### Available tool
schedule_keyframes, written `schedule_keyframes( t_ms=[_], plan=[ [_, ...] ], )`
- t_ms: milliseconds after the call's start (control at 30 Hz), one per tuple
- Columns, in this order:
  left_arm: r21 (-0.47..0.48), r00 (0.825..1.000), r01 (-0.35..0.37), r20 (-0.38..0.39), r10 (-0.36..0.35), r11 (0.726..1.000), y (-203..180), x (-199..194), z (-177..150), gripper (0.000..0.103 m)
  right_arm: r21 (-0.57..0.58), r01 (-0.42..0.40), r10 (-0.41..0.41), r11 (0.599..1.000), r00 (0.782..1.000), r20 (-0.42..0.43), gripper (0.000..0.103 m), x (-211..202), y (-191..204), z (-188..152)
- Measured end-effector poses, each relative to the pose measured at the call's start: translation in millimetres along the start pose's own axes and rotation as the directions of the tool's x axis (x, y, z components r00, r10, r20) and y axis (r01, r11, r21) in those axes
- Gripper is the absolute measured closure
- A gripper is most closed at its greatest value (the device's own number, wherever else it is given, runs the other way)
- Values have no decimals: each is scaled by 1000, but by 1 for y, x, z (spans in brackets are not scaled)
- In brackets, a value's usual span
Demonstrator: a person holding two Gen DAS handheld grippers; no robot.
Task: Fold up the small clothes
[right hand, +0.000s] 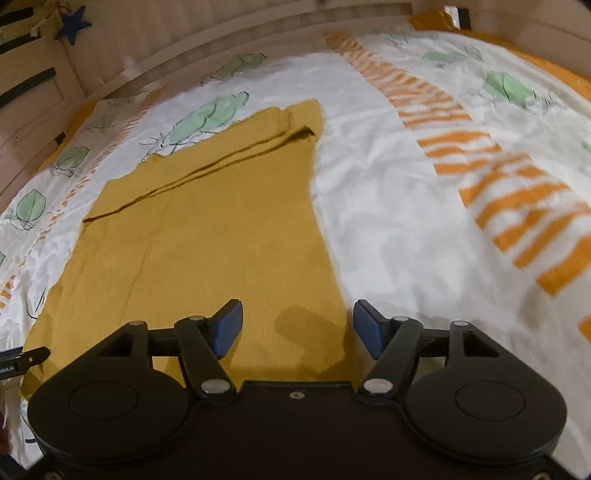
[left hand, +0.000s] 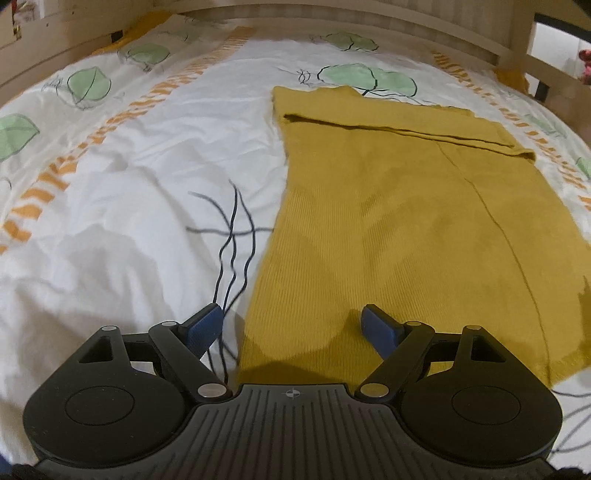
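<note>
Mustard-yellow knit garment (left hand: 406, 221) lies flat on a bed, on a white duvet (left hand: 147, 184) printed with green leaves and orange stripes. Far end of the garment is folded over on itself, a layered band across the top; a long seam or fold edge runs down its length. No containers anywhere in either view, nothing holding anything, just the bed with a wooden frame (left hand: 369, 22) behind it.

Left gripper (left hand: 291, 325) hangs over the garment's near left edge, blue pads wide apart, nothing between them; the left pad sits over the duvet, the right pad over the knit. Whether the pads touch the cloth is unclear.

Right gripper (right hand: 297, 328) hangs over the garment's near right corner, jaws apart, nothing pinched; the cloth edge runs between the pads. A black bit of the other gripper shows at the left edge of the right wrist view. A blue star (right hand: 72, 24) hangs on the frame, top left.
</note>
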State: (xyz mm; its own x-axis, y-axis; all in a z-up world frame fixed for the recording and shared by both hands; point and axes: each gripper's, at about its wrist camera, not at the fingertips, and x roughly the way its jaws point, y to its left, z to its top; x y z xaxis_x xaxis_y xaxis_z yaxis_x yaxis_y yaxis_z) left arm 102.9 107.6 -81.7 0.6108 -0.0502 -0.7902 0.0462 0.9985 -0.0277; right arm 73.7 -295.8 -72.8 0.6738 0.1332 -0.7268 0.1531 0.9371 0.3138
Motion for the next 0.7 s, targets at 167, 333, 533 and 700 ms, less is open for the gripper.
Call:
schedule_keyframes(
  t_ms=[167,333,533,700],
  plan=[
    [-26,1000,17,-2,-17,1000,11,-12,-12,22,2,-14,14,1000,1000,-15,32,-7,-3,-8],
    [-28,999,31,34,-30,999,14,-24,-15,22,0,-34,34,999,999,-36,29,-10,-1,-12],
    [-22,998,62,-22,-62,998,13,-8,-14,22,4,-53,53,999,997,-52,29,-13,-2,-14],
    [29,996,72,-63,-70,997,5,1,-13,22,-11,-57,56,998,996,-64,28,-13,0,-16]
  ],
)
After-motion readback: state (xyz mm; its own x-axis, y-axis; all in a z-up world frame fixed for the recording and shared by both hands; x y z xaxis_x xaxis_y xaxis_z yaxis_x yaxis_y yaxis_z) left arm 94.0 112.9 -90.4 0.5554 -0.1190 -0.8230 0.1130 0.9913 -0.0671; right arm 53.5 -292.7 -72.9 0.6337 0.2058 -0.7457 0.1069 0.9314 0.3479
